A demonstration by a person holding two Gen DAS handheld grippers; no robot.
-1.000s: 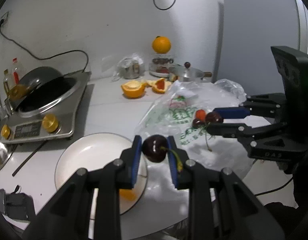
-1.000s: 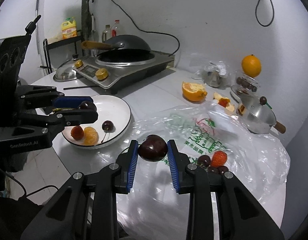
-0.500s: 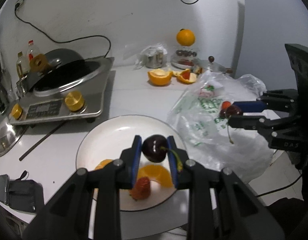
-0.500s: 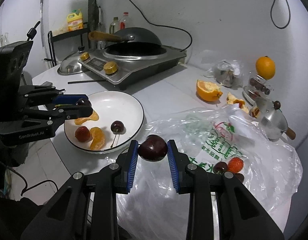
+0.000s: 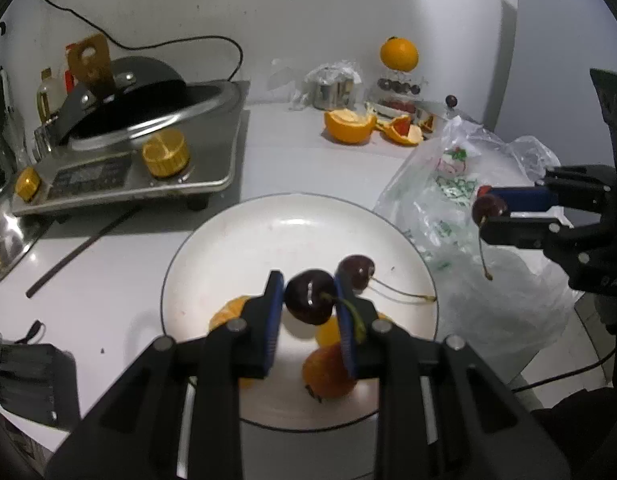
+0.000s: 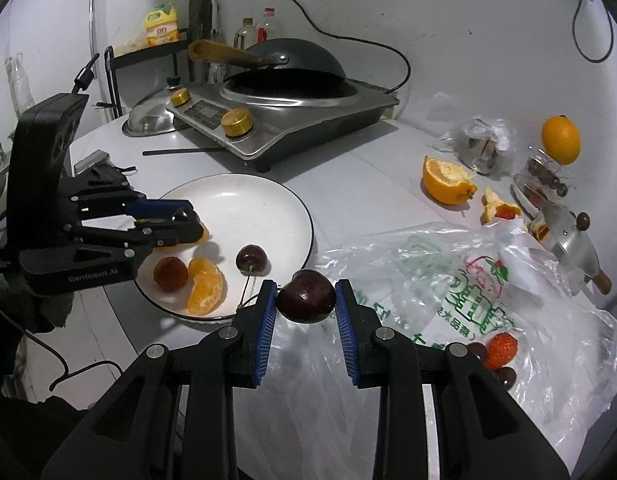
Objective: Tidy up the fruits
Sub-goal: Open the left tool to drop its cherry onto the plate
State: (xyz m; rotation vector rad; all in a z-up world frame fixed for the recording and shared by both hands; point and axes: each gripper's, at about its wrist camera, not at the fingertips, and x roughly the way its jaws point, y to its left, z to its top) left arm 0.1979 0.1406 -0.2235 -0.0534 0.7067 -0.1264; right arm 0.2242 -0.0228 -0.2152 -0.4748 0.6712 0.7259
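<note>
My left gripper (image 5: 308, 298) is shut on a dark cherry (image 5: 310, 296) and hangs just above the white plate (image 5: 244, 248). On the plate (image 6: 244, 200) lie another cherry (image 6: 251, 257), a strawberry (image 6: 170, 273) and an orange segment (image 6: 204, 286). My right gripper (image 6: 305, 298) is shut on a second dark cherry (image 6: 306, 297), over the near edge of the clear plastic bag (image 6: 448, 300), just right of the plate. In the left wrist view that cherry (image 5: 488, 208) shows with its stem hanging down. In the bag lie a strawberry (image 6: 501, 348) and some cherries (image 6: 476, 350).
An induction cooker with a black wok (image 6: 284, 92) stands behind the plate, a dark stick (image 6: 180, 152) in front of it. A halved orange (image 6: 444, 180), peel pieces, a whole orange (image 6: 560, 140) on a glass jar and a small steel pot (image 6: 572, 240) sit at the back right.
Both grippers have moved toward the plate with their cherries. The left one now hangs low over the plate's fruit; the right one has come nearer the plate's edge.
</note>
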